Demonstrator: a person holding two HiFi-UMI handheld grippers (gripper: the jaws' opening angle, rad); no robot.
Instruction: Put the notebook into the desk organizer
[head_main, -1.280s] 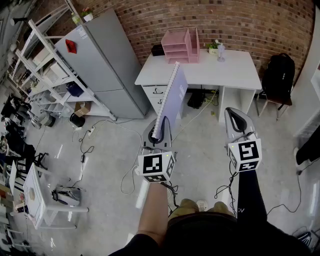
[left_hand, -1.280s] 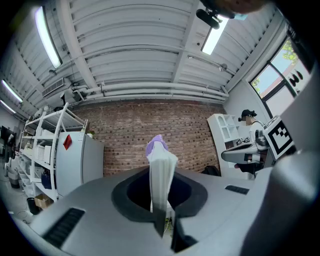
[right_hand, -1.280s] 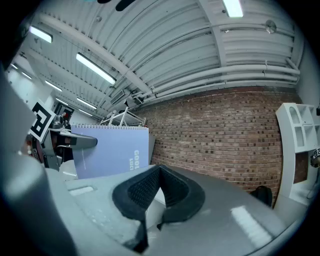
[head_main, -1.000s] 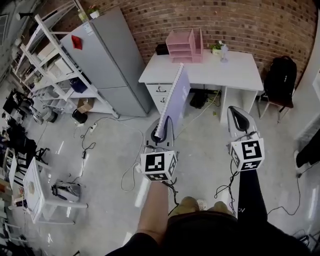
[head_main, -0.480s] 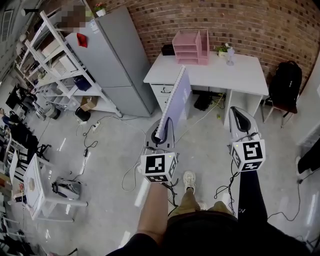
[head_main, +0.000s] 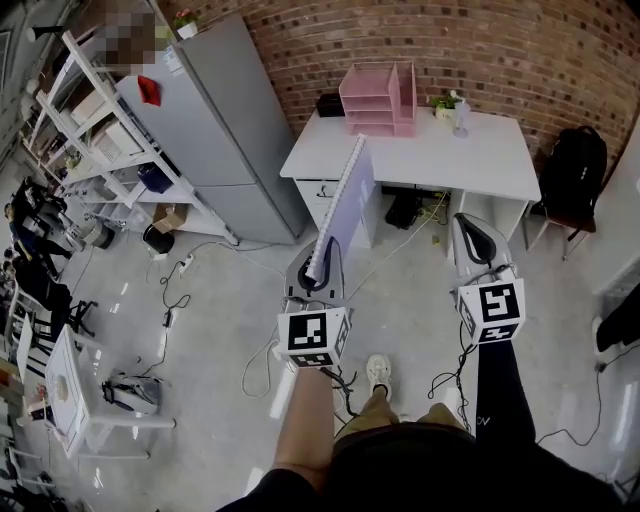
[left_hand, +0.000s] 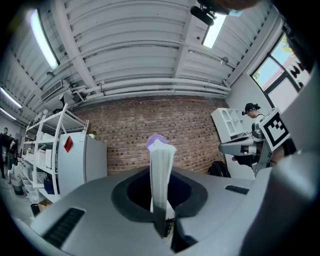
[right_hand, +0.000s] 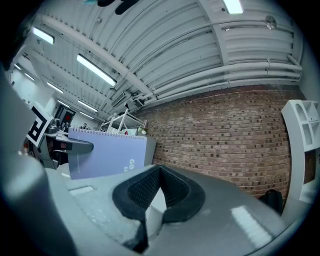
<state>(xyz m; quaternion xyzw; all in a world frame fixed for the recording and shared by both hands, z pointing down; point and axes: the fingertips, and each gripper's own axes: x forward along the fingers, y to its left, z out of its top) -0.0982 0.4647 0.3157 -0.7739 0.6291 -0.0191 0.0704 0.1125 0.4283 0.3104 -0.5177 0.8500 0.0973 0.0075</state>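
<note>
lilac notebook (head_main: 345, 205) upright in left hand-held gripper (head_main: 318, 270) (jaws tight on it)

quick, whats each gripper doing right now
Left gripper: closed on the notebook.
Right gripper: closed, nothing between its jaws.

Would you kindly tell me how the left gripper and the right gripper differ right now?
The left gripper is shut on the purple spiral notebook, which stands on edge between its fingers; the right gripper holds nothing, its fingers closed together. The left gripper sits nearer the grey cabinet, the right gripper nearer the black backpack. Both point toward the white desk.
</note>
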